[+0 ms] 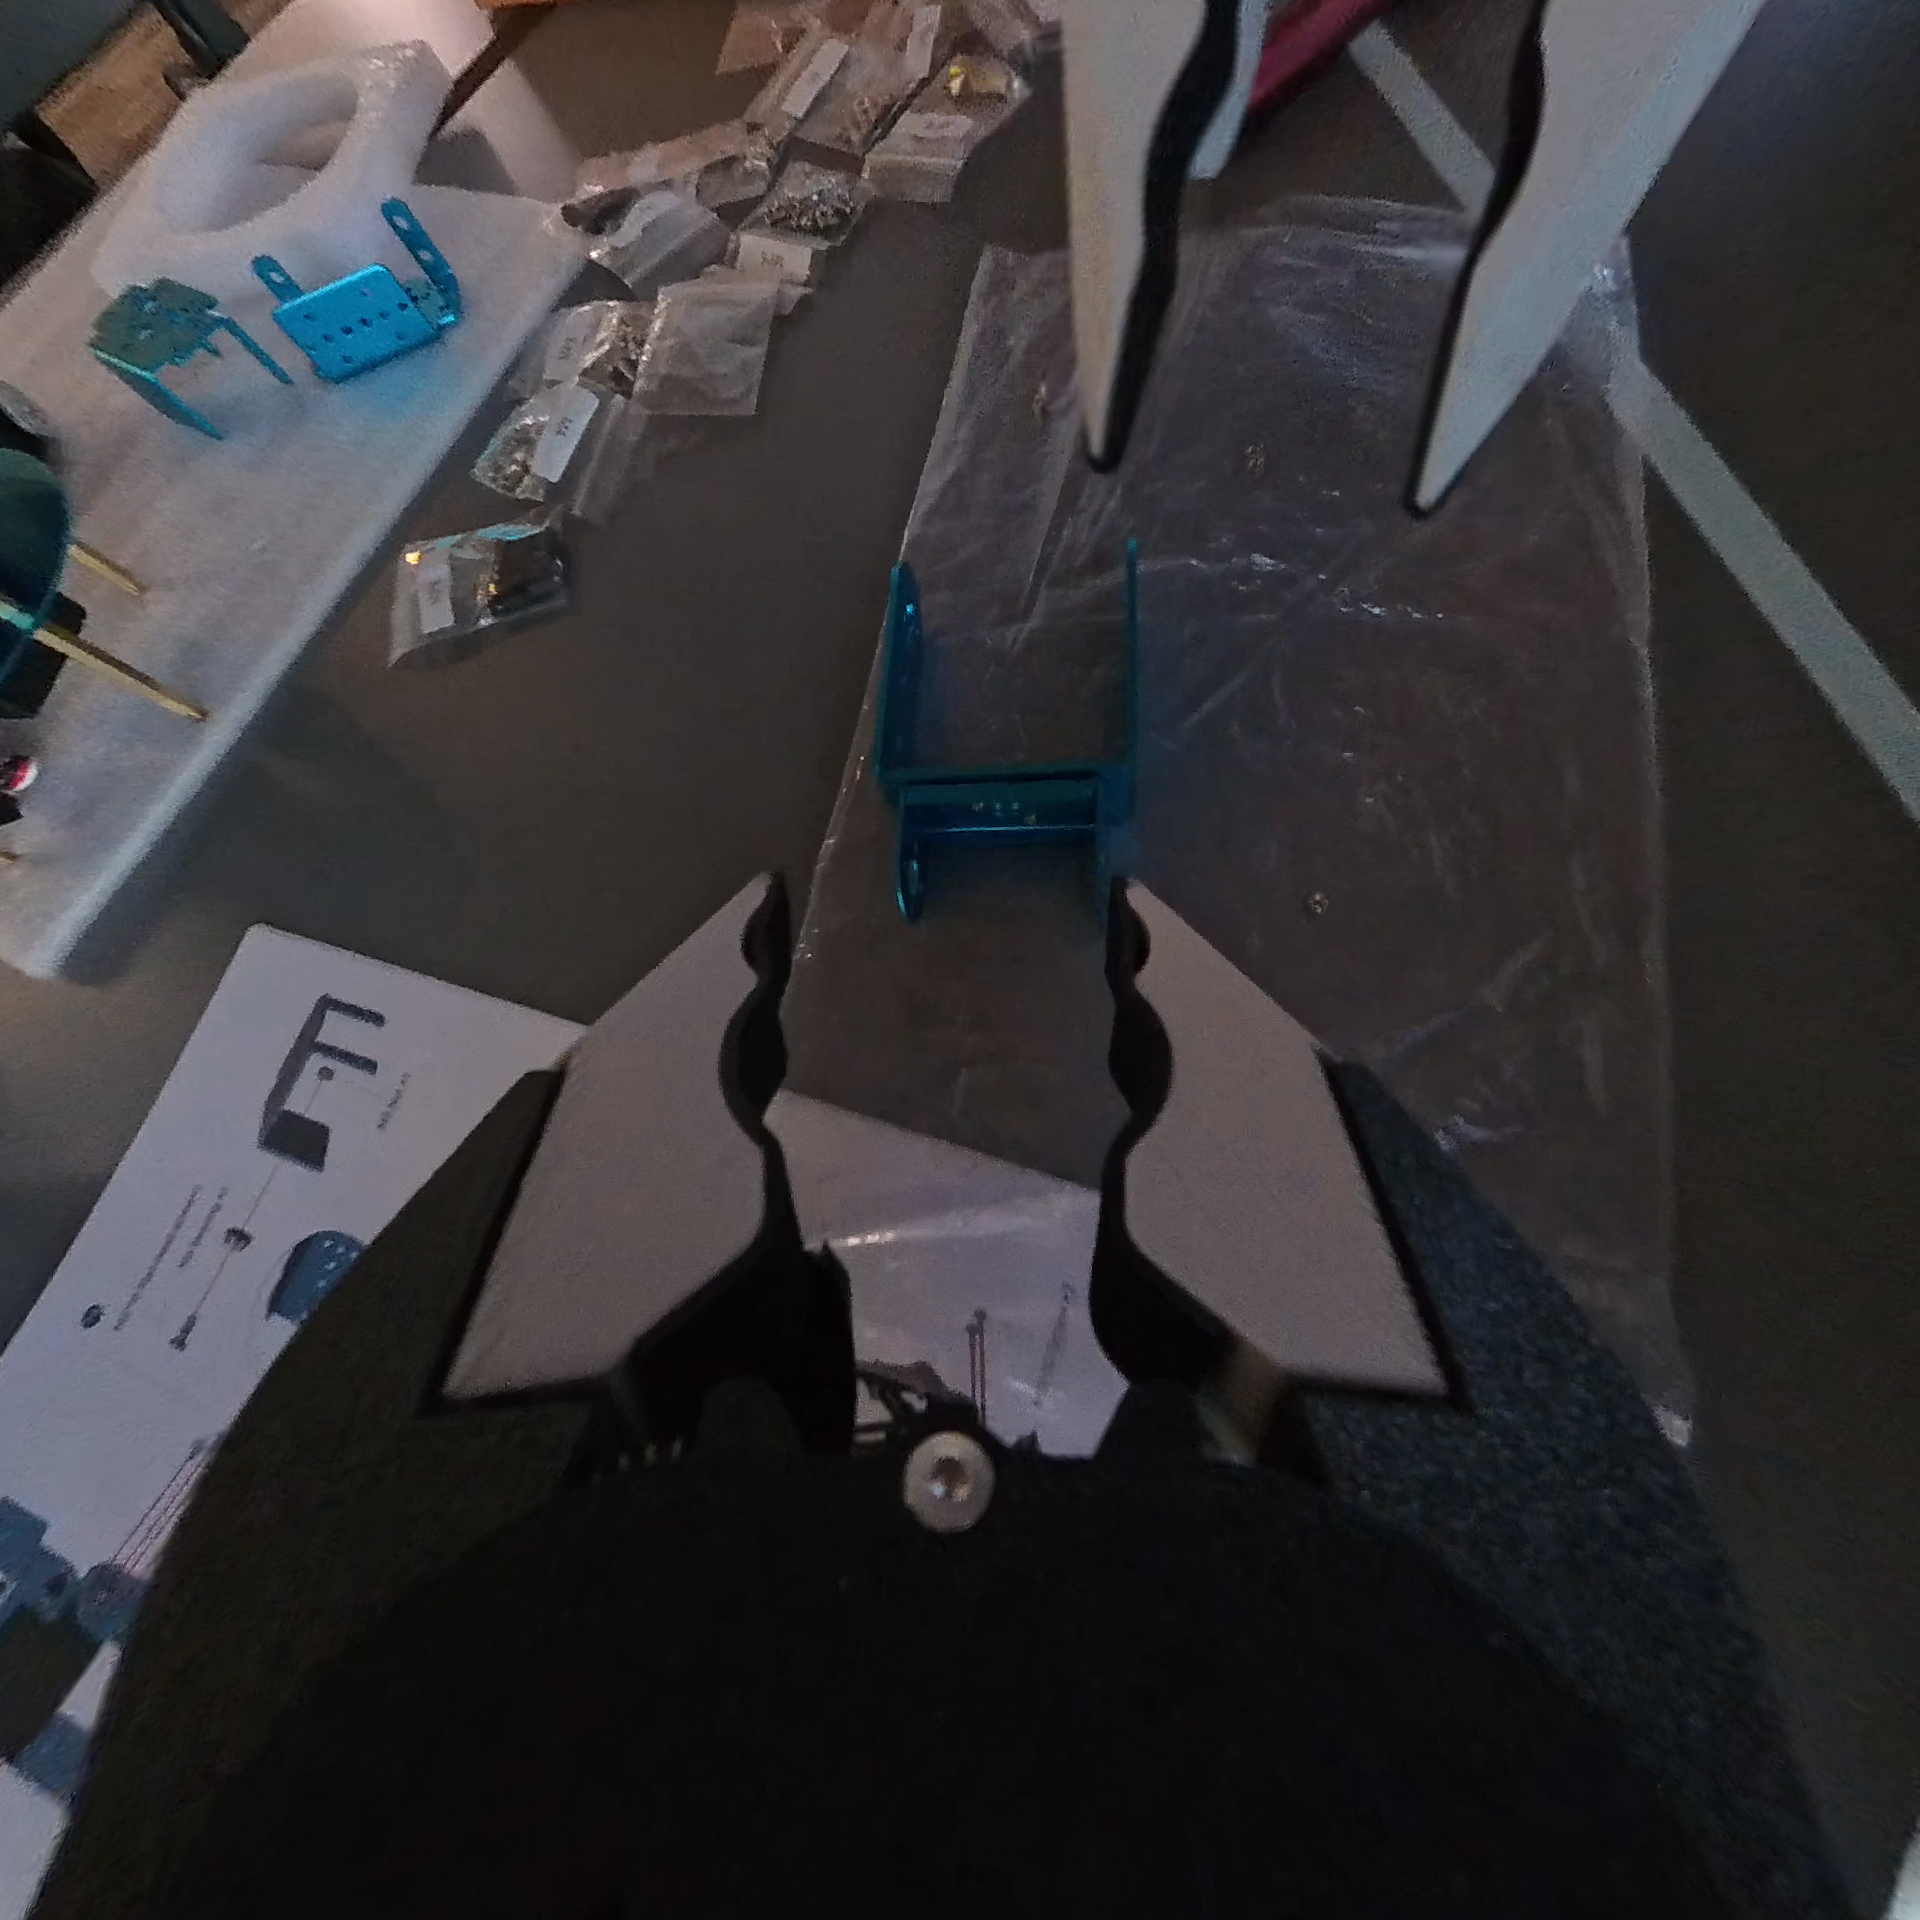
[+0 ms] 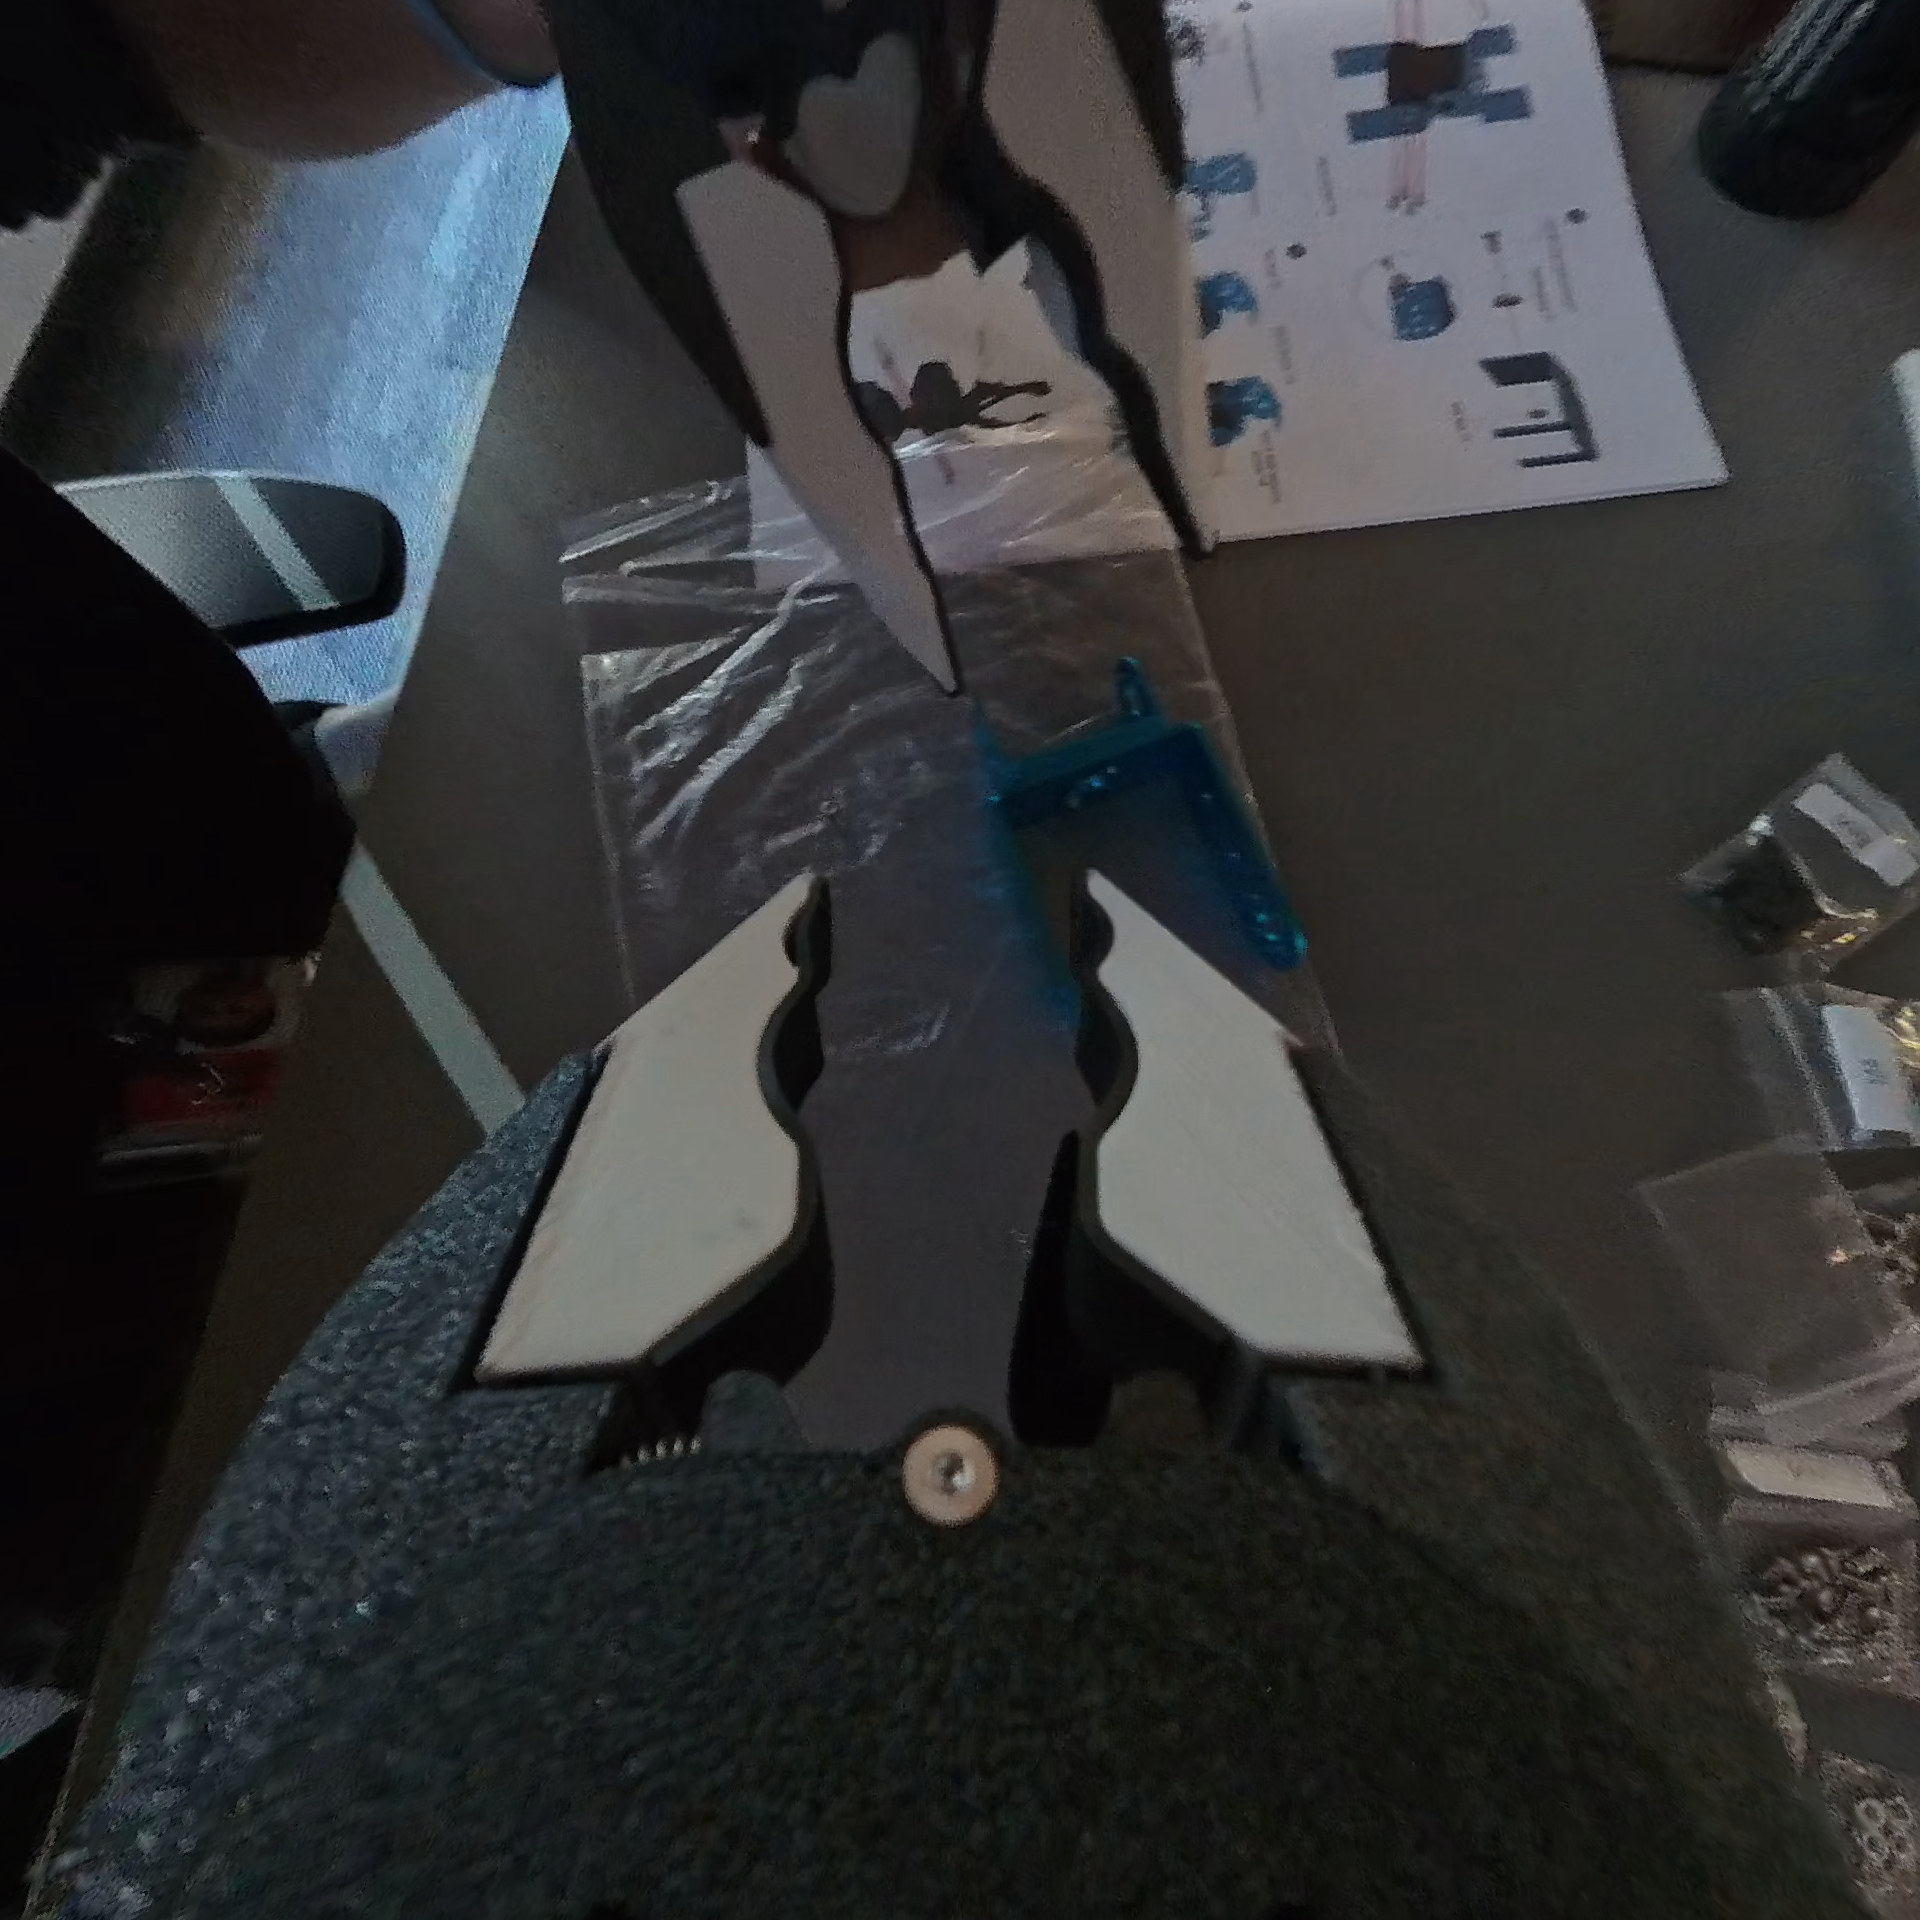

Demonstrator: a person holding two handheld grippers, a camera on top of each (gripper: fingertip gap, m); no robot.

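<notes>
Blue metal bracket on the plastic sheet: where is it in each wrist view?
Left wrist view: blue bracket at centre, just beyond the open left gripper.
Right wrist view: blue bracket right of centre, just ahead of the open right gripper.
Shared landmark: the clear plastic sheet beneath it.

Landmark: clear plastic sheet [image 1: 1351, 675], spread flat on the grey desk [image 1: 644, 790].
- Blue metal bracket assembly [image 1: 997, 748]: on the sheet, plates upright.
- Printed instruction sheet [image 1: 281, 1122]: on the desk, one corner under the sheet's edge.
- Small clear bags of hardware [image 1: 665, 312]: spread on the desk beside the sheet.
- White foam block [image 1: 260, 166] and two blue brackets [image 1: 358, 296]: on a white panel beyond the bags.
- Black tyre [image 2: 1808, 104]: past the instruction sheet.
</notes>
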